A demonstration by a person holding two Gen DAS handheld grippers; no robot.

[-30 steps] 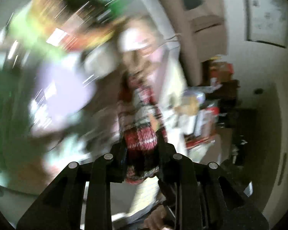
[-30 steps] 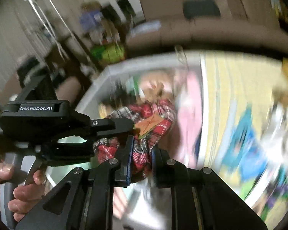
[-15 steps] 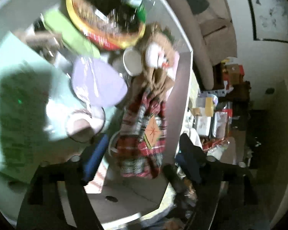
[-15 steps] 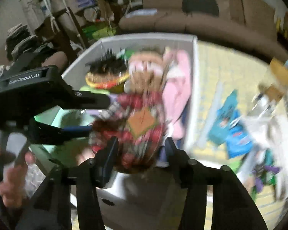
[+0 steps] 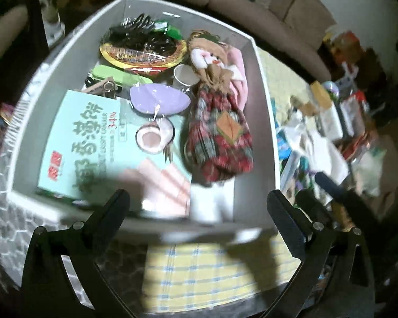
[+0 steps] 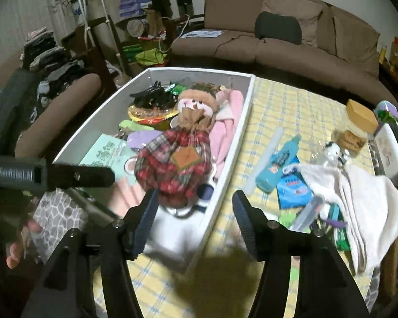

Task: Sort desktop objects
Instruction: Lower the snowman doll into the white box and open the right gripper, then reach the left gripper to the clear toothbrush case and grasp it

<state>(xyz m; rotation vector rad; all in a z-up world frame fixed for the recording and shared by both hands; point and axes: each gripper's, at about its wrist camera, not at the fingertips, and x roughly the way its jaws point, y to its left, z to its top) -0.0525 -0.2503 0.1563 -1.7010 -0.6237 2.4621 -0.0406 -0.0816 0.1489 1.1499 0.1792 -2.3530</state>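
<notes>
The doll (image 6: 183,145) lies in the white box (image 6: 236,143). Both claws, left claw (image 5: 196,201) and right claw (image 6: 195,201), have just opened and hold nothing. The blue bottle (image 6: 277,160) and cloth (image 6: 358,193) at right wait on the desk (image 6: 291,108).

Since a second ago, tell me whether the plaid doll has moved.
Yes. The plaid doll has dropped out of both grippers' jaws into the white box, beside the pink cloth.
</notes>
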